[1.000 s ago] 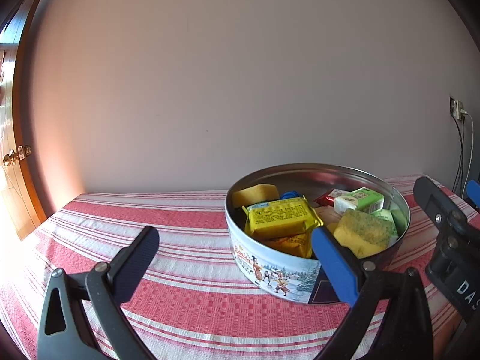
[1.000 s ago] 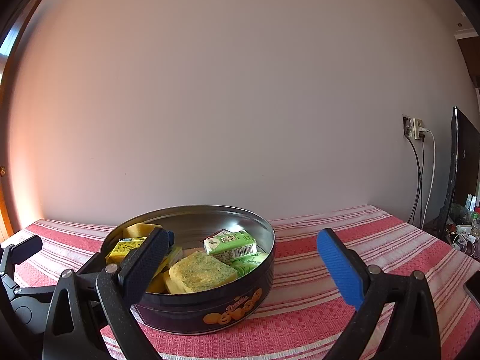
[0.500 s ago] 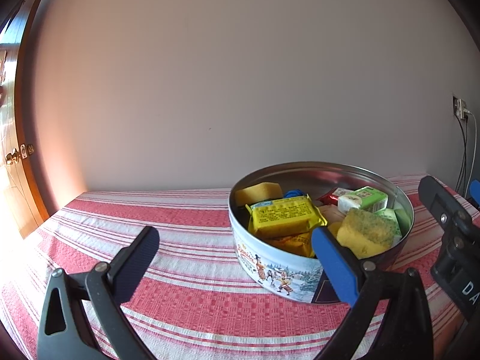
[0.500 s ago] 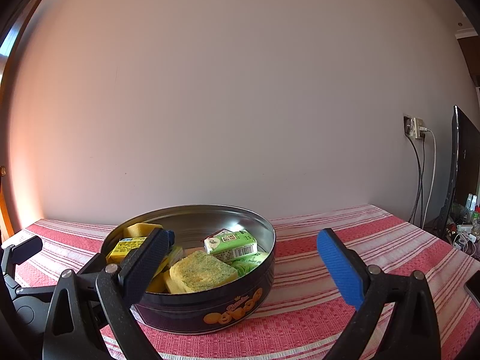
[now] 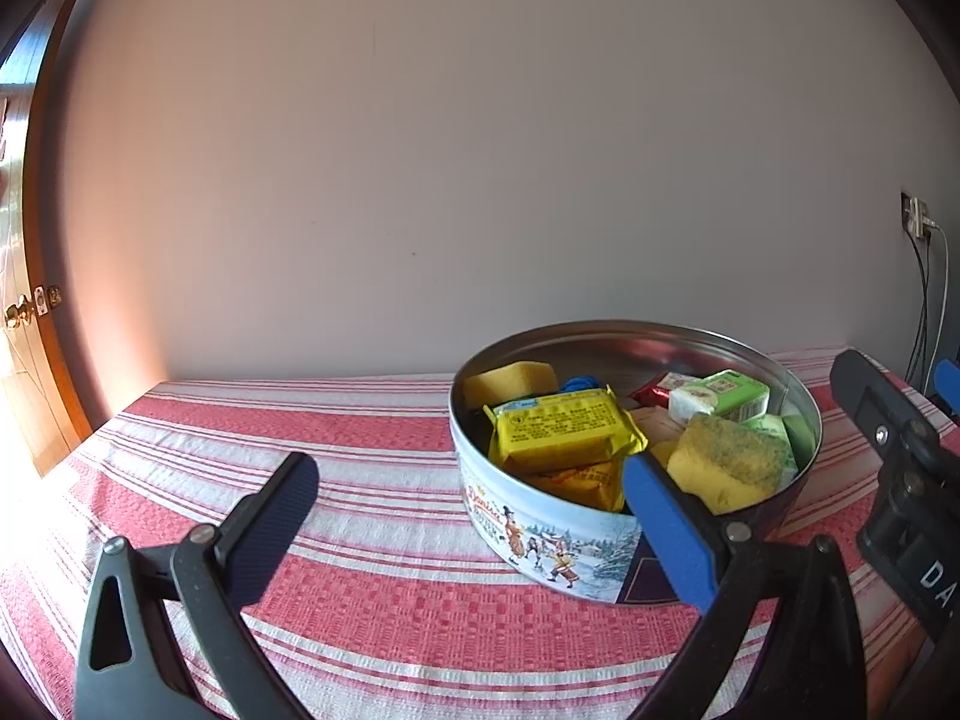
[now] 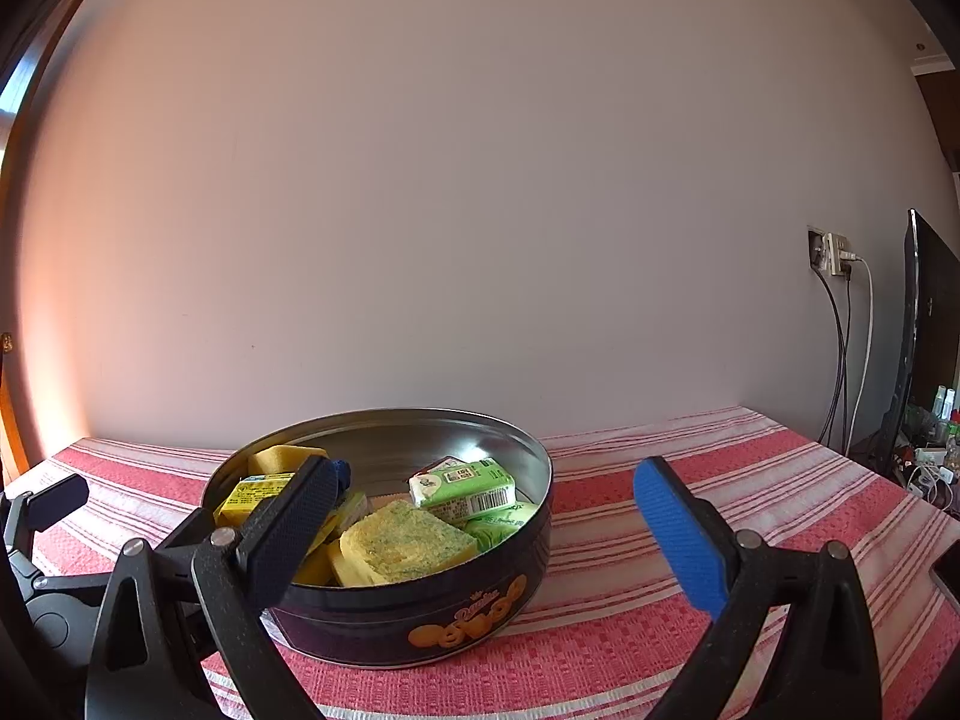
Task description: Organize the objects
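Observation:
A round biscuit tin [image 5: 540, 534] stands on the red and white striped tablecloth [image 5: 336, 420]; it also shows in the right wrist view [image 6: 420, 618]. It holds a yellow packet [image 5: 561, 429], a yellow-green sponge [image 5: 729, 465] [image 6: 405, 543], a green and white carton [image 5: 720, 396] [image 6: 465, 483], another yellow sponge [image 5: 510, 378] and other small items. My left gripper [image 5: 474, 510] is open and empty, in front of the tin's left side. My right gripper [image 6: 486, 516] is open and empty, in front of the tin's right side.
A plain wall rises behind the table. A wooden door [image 5: 24, 360] is at the far left. A wall socket with cables [image 6: 831, 255] and a dark screen [image 6: 924, 324] are at the right. The right gripper's body [image 5: 900, 480] shows at the left view's right edge.
The left wrist view has shifted slightly, so the tin sits a little further right in it. Both grippers stay open and empty.

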The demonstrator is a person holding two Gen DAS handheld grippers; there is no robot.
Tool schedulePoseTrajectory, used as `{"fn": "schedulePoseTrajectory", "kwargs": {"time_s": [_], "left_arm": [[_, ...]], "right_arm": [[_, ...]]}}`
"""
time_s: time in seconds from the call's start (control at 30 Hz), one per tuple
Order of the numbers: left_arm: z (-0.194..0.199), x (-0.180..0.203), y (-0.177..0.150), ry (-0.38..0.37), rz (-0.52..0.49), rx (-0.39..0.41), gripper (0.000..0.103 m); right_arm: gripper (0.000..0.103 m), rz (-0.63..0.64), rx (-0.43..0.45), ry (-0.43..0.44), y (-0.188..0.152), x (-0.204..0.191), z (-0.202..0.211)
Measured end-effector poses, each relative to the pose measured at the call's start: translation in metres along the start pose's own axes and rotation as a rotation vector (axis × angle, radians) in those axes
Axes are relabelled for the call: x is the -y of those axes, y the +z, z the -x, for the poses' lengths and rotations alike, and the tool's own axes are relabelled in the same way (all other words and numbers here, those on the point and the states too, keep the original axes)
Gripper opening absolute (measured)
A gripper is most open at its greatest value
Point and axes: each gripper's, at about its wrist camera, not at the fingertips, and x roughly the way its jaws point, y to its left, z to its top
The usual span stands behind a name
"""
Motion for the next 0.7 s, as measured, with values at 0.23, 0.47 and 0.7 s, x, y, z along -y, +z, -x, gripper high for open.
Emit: {"fn": "schedulePoseTrajectory", "kwargs": {"time_s": [0.23, 0.47, 0.7], "left_arm": [[0.0002, -0.0008, -0.0002, -0.002, 0.001, -0.002, 0.103], [-0.0015, -0.0007, -0.0008, 0.004, 0.007, -0.005, 0.103], [-0.0022, -0.0001, -0.0006, 0.006, 0.008, -0.007, 0.103]], "right_arm": [[0.101, -0.001, -0.001, 0.002, -0.0002, 0.0005, -0.0031], [0.101, -0.002, -0.001, -0.001, -0.0002, -0.0005, -0.0026], [0.101, -0.001, -0.001, 0.002, -0.0003, 0.0006, -0.0033]]}}
